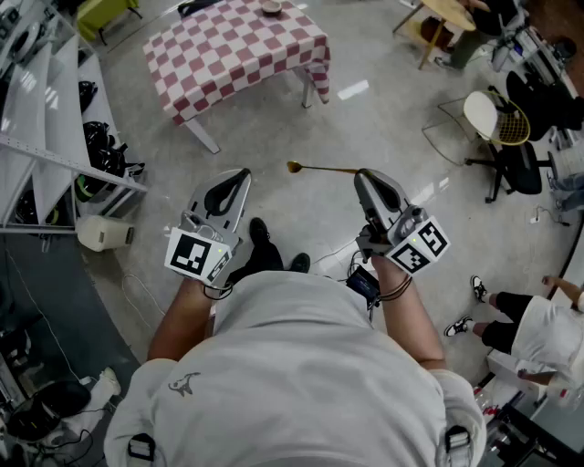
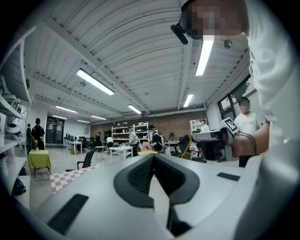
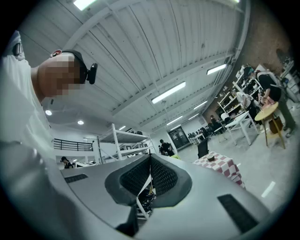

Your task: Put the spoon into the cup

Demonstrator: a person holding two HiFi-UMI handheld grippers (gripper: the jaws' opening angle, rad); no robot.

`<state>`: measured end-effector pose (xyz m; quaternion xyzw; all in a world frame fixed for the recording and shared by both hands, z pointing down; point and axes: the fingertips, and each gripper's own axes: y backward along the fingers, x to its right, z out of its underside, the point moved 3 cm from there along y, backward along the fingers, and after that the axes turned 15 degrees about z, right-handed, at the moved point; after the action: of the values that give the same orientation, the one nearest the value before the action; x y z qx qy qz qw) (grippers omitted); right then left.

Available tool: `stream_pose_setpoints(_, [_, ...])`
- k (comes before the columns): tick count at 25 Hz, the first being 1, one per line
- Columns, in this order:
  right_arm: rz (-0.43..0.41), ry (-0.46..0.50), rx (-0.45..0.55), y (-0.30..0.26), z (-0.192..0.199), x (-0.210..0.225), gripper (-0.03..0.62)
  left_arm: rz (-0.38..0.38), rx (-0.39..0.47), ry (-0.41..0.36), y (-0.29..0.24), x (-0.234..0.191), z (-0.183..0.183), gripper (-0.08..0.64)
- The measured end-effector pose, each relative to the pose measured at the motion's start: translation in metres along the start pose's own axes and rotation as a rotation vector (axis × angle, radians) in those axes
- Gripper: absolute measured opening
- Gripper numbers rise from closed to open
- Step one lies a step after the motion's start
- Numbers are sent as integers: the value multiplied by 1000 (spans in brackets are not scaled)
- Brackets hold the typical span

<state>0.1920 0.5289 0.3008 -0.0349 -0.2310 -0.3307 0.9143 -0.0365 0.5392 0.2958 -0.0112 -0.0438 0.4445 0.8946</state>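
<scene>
In the head view my right gripper [image 1: 362, 175] is shut on the handle of a gold spoon [image 1: 319, 169], which sticks out level to the left with its bowl at the far end. In the right gripper view the spoon [image 3: 149, 177] shows only as a thin edge between the closed pads. The small dark cup [image 1: 271, 7] stands on the red-and-white checkered table [image 1: 228, 50], far ahead of both grippers; it also shows in the right gripper view as the cup [image 3: 211, 158]. My left gripper [image 1: 239, 175] is shut and holds nothing, level with the right one.
White shelving [image 1: 46, 109] with gear runs along the left, a white canister [image 1: 102, 233] at its foot. Office chairs [image 1: 497, 128] and a round wooden table [image 1: 447, 14] stand at the right. A seated person [image 1: 529, 328] is at the lower right. Bare floor lies between me and the checkered table.
</scene>
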Motion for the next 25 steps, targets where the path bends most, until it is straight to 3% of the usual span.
stream_pose_setpoints(15, [-22,18,0,-6,-5,-7,34,-26,-9,20,1,-8,12,14])
stream_pose_setpoints(25, [-18,18,-11,-50,0,0,34,-36,-13,19,-1,-52,15,14])
